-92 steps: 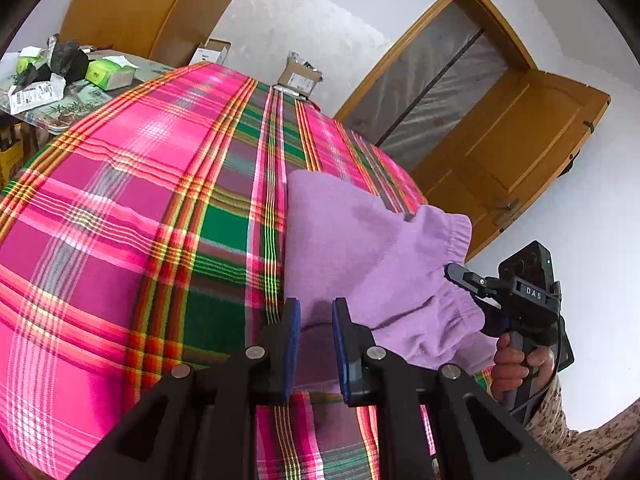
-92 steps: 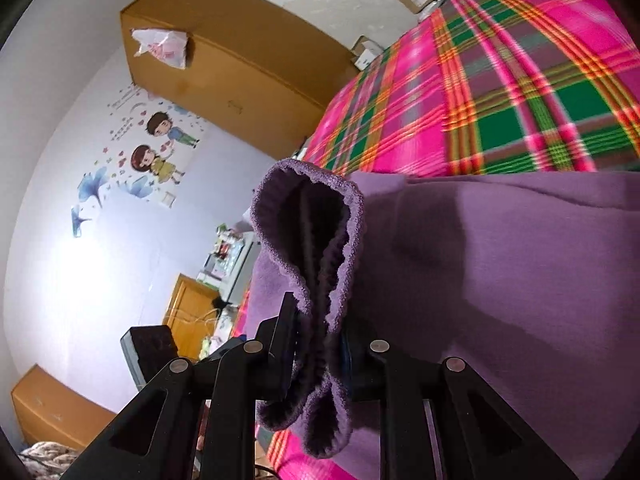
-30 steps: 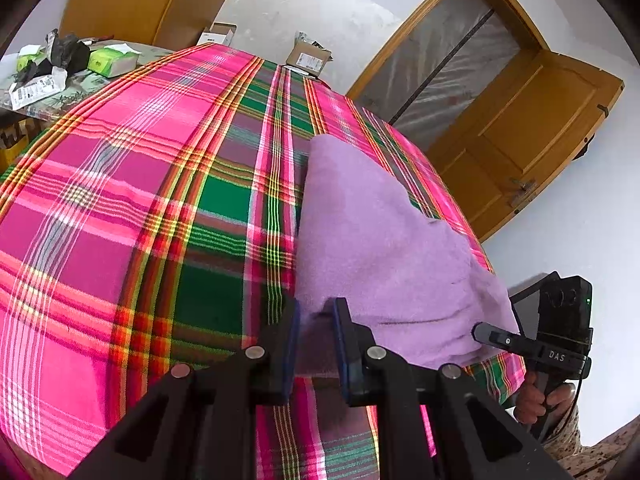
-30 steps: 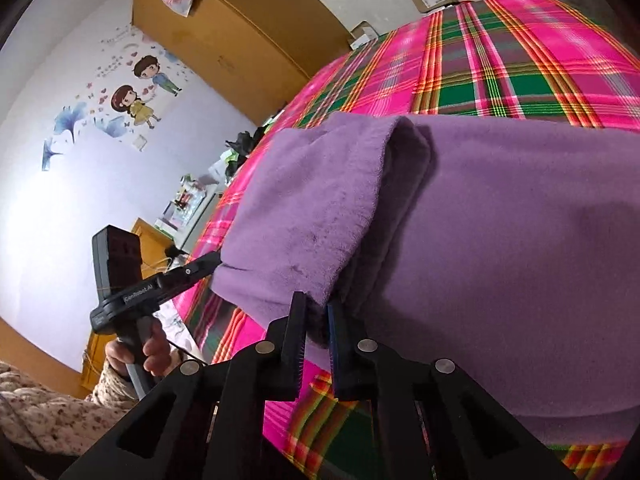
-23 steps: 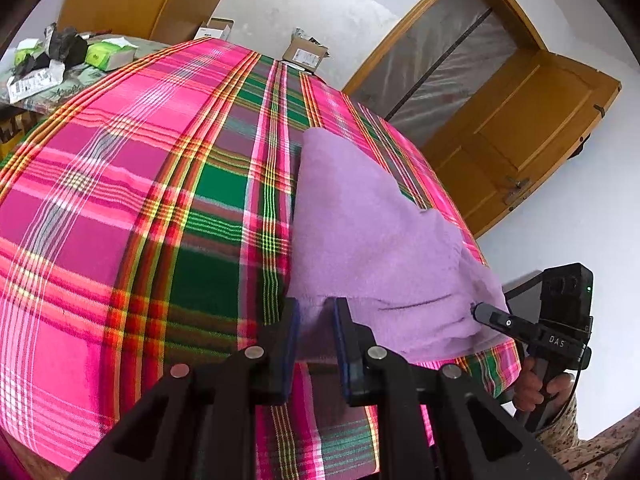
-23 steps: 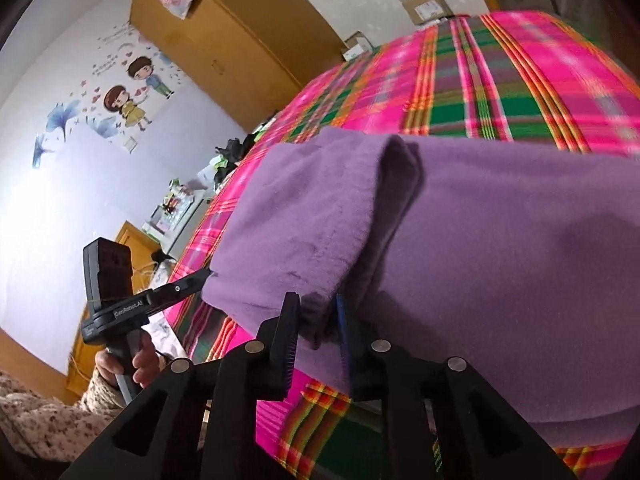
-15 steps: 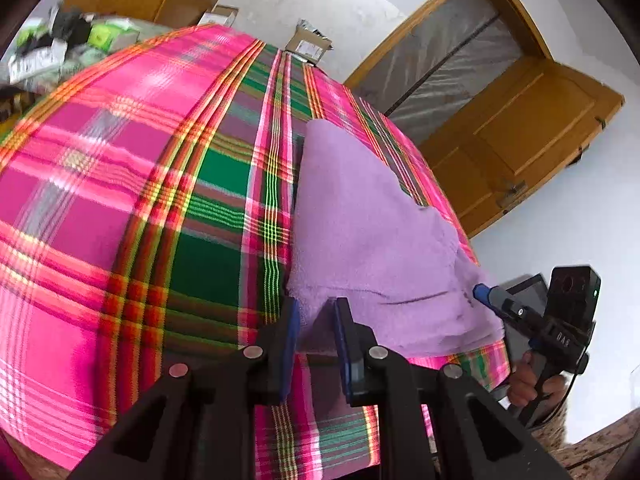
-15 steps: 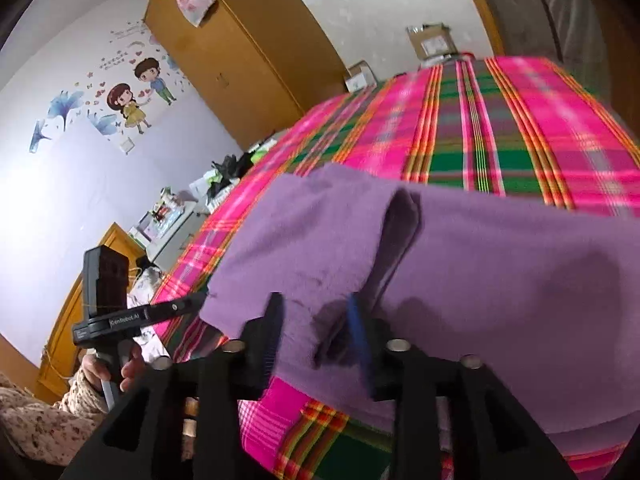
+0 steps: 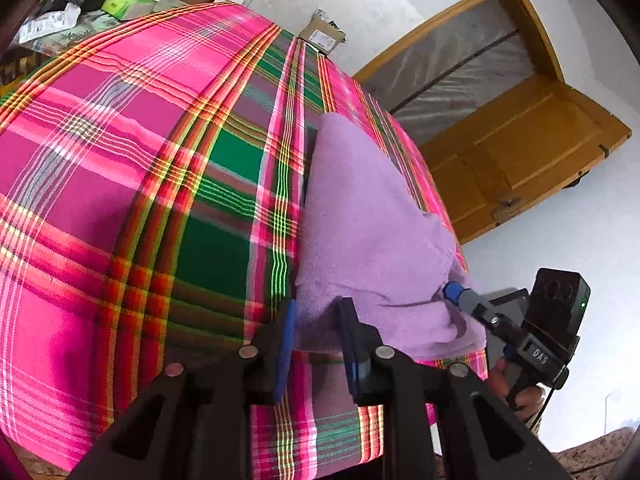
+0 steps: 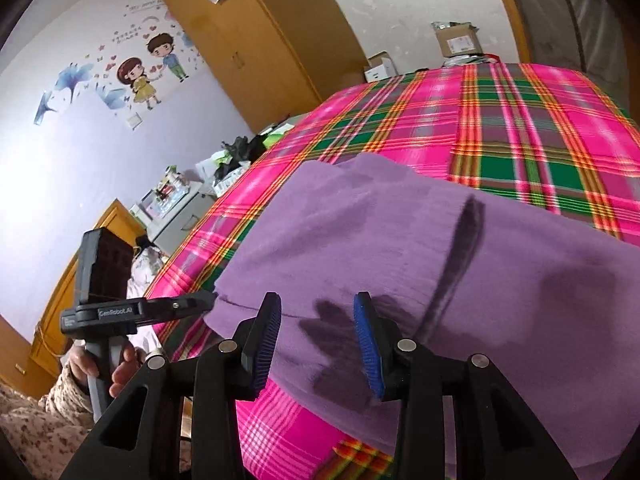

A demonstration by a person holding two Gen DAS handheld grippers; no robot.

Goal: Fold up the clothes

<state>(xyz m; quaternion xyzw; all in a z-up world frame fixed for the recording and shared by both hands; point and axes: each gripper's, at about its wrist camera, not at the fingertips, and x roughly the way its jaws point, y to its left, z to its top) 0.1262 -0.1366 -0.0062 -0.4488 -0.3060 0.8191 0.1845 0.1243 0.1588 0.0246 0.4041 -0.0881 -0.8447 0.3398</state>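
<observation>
A folded purple fleece garment (image 9: pixel 372 236) lies on a bed with a pink and green plaid cover (image 9: pixel 120 184). It also shows in the right wrist view (image 10: pixel 460 264) on the same plaid cover (image 10: pixel 520 132). My left gripper (image 9: pixel 316 328) is shut on the garment's near corner. In the right wrist view this left gripper (image 10: pixel 208 298) touches the garment's left corner. My right gripper (image 10: pixel 318 340) is open just above the garment's near edge, holding nothing. In the left wrist view this right gripper (image 9: pixel 452 290) rests at the garment's right edge.
A wooden door (image 9: pixel 520 152) stands right of the bed. A cluttered side table (image 9: pixel 80 8) is at the far left. Cardboard boxes (image 10: pixel 456 42) sit beyond the bed's far end. A wooden wardrobe (image 10: pixel 256 32) stands at the back.
My right gripper has opened and let go of the folded garment edge, which now lies flat. My left gripper stays shut on its corner.
</observation>
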